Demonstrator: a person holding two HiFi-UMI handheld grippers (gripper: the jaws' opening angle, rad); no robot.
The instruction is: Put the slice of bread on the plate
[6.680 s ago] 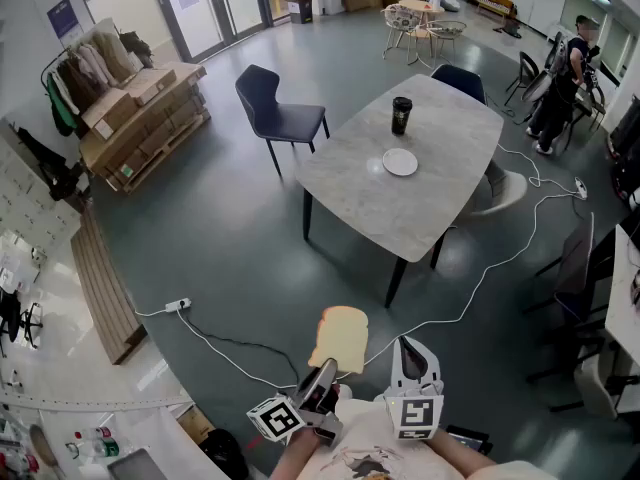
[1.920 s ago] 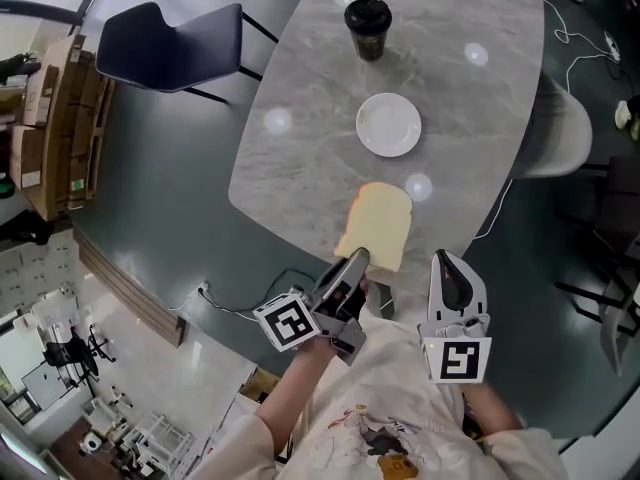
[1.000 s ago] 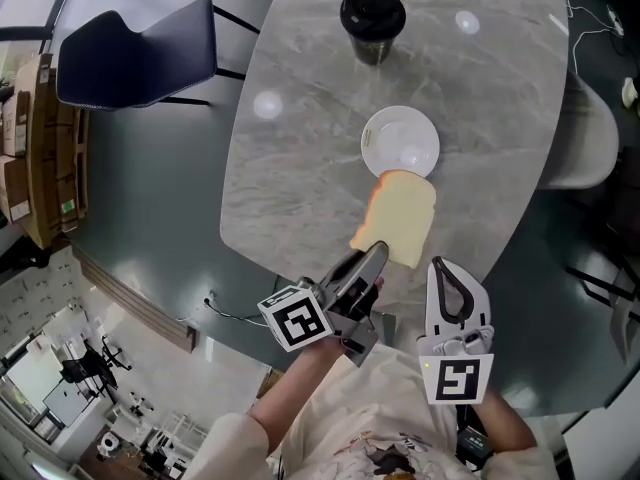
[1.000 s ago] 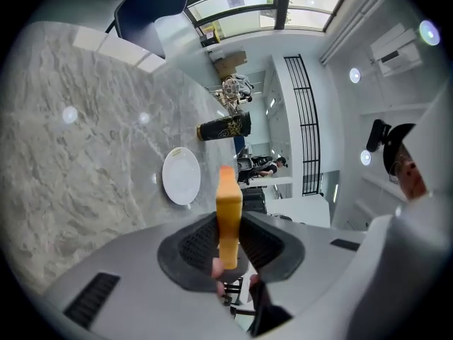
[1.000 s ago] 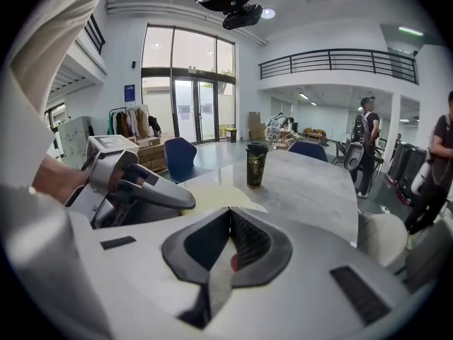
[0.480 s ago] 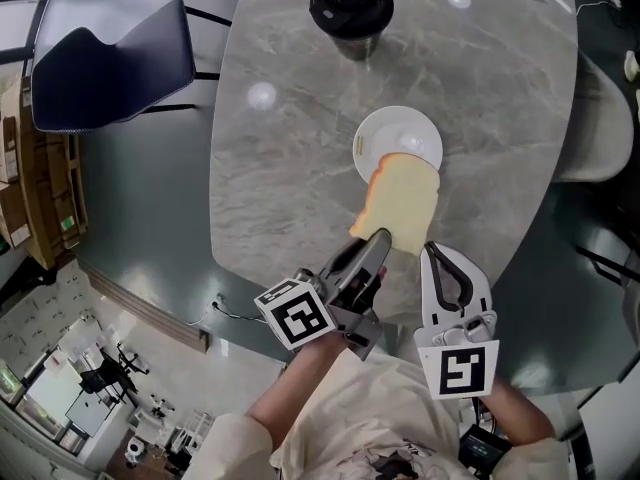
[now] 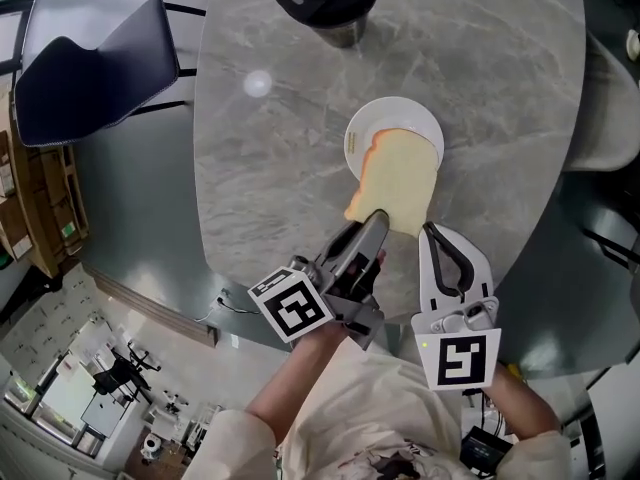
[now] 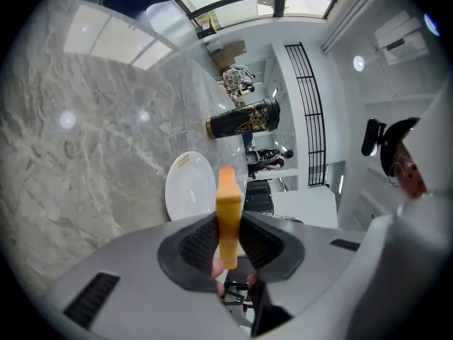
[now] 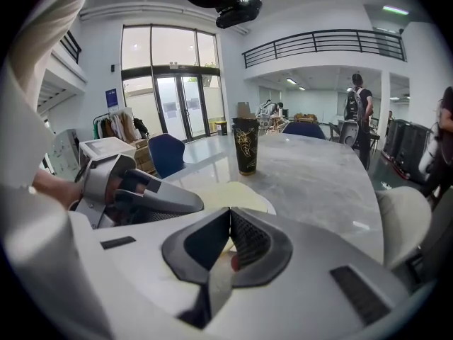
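The tan bread slice (image 7: 398, 180), clamped by the left gripper (image 7: 375, 223), is pointed lengthwise over the round white plate (image 7: 400, 113); the right gripper (image 7: 432, 233) is closed, empty.

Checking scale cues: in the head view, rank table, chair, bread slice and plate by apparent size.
1. the table
2. the chair
3. the bread slice and the plate look alike; the bread is held nearer the camera, so no ranking.

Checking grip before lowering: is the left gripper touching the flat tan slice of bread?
Touching. In the left gripper view, the left gripper clamps both faces of the tan slice of bread.
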